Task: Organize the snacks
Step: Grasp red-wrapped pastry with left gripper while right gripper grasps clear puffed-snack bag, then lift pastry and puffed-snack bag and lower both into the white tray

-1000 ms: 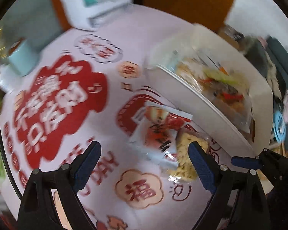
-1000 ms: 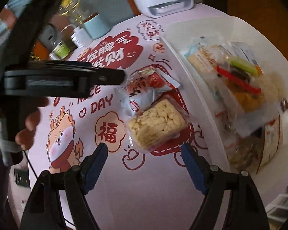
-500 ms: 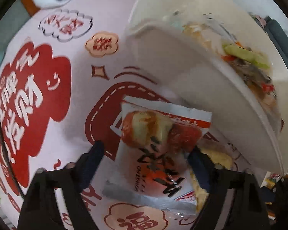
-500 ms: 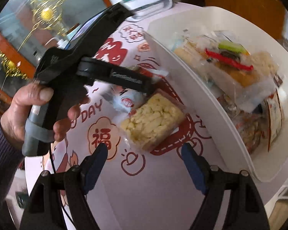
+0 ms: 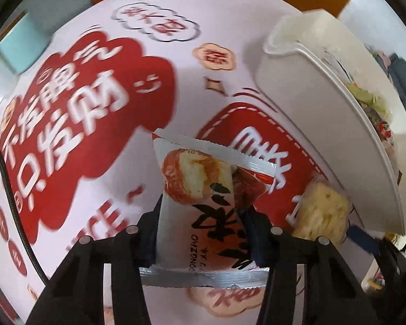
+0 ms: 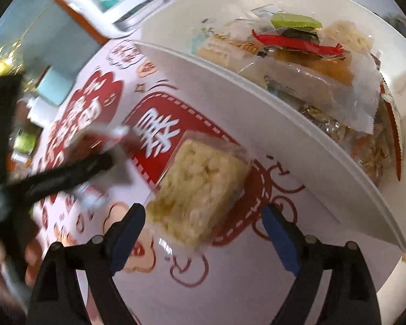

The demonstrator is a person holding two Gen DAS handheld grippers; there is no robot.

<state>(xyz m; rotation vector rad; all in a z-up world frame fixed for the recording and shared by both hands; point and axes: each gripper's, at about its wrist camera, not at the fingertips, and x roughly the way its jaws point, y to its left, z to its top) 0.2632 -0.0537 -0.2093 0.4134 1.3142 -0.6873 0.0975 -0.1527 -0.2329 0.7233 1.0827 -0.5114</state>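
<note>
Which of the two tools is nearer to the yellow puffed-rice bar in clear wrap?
The right. The right tool has its open fingers on either side of the yellow puffed-rice bar, not yet touching. The left tool is beside it, closed on the white-and-red snack packet.

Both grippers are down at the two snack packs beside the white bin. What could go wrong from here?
The left gripper, whose jaws have just been closing, pinches the crinkly date snack packet; it may slip. The right gripper, jaws just opening, straddles the rice cracker pack close to the white bin wall; a finger could catch.
</note>
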